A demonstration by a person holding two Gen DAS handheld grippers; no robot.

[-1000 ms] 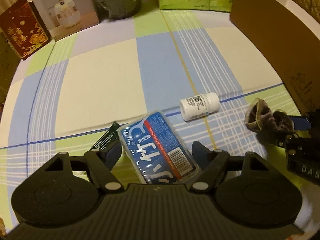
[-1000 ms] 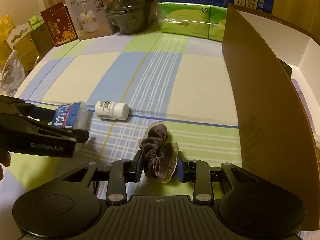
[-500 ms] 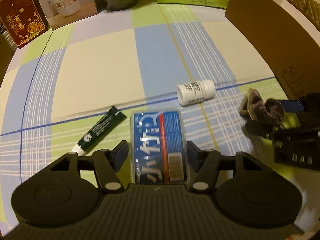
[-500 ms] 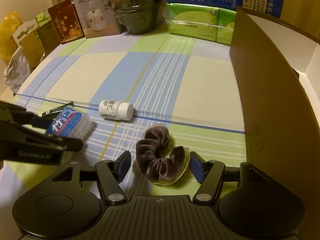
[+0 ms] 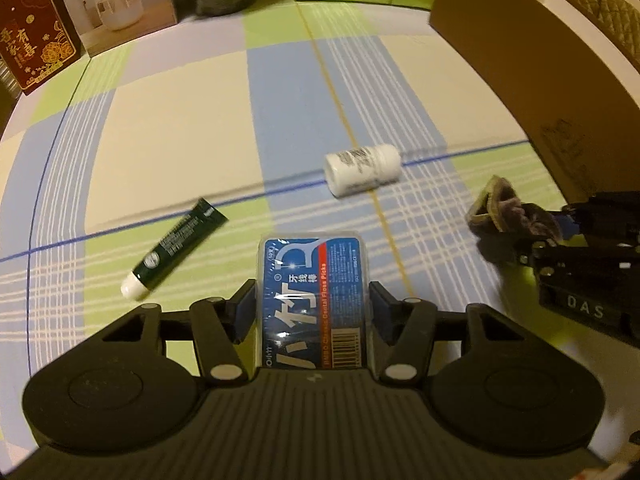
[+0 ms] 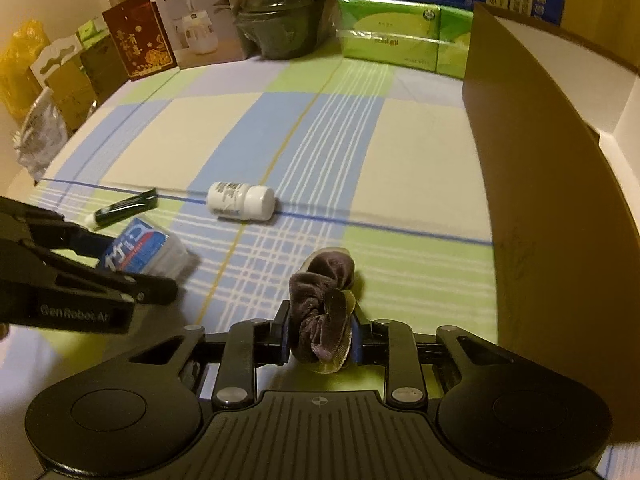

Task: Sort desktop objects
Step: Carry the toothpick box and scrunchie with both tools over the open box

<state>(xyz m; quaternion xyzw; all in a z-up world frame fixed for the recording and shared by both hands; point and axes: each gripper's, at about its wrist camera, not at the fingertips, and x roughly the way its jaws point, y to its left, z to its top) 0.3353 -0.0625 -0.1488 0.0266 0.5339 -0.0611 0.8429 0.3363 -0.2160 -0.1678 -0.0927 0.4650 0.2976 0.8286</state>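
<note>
Left gripper (image 5: 311, 307): fingers (image 5: 245, 307) pinching a blue floss-pick box (image 5: 311, 299) by its long sides, label reading "Classic Dental Floss Picks" beside large white characters and a barcode. Left of those fingers, a dark green tube (image 5: 175, 247) with a white cap, lying slantwise on the bench (image 5: 168, 128), print too blurred to read. Ahead and slightly right, a white pill bottle (image 5: 362, 169) on its side across the thin blue line of the checked cloth, label too smeared to make out.

Right gripper (image 6: 319, 331): fingers (image 6: 283, 330) squeezed onto a brown velvet scrunchie (image 6: 322, 307), bunched upright between them. "GenRobot.AI" legible on the left tool's side in the right wrist view; "DAS" on the right tool in the left wrist view. Right of these fingers, the tall wall of a brown cardboard box (image 6: 532, 184), white inside.

Far ahead at the bench's back edge: a white carton (image 6: 196, 20) marked "J10 HUMIDIFIER", a red card with gold characters (image 6: 138, 38), green tissue packs (image 6: 400, 36).
</note>
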